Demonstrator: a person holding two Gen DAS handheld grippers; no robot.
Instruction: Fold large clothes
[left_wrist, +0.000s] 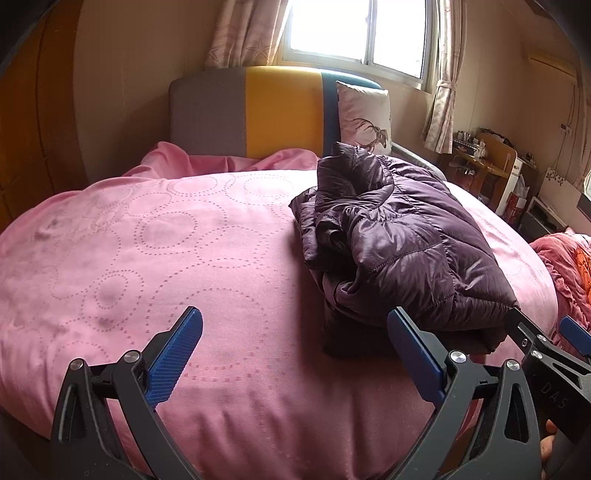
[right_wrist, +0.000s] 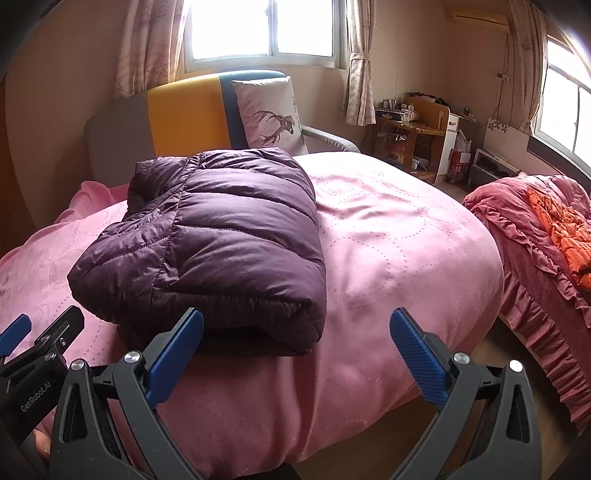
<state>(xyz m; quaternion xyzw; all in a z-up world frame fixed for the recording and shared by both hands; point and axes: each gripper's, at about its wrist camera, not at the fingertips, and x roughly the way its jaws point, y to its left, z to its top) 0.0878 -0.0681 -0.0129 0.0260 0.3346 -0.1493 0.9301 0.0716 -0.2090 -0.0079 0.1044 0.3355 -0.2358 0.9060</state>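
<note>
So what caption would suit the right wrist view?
Open right gripper hovers before a folded purple puffer jacket on a pink bed.

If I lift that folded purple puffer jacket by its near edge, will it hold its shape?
Probably not: the purple puffer jacket is soft quilted layers, so the stacked folds would likely droop open. Its shiny shell looks slippery, so layers may slide apart. It seems puffy and light, so both grippers, left and right, now open, should manage it.

You have one folded purple jacket (right_wrist: 207, 236) on the bed (right_wrist: 388, 258), one deer pillow (right_wrist: 269, 114) behind that jacket, and two tools, left (left_wrist: 295, 354) and right (right_wrist: 295, 354).
</note>
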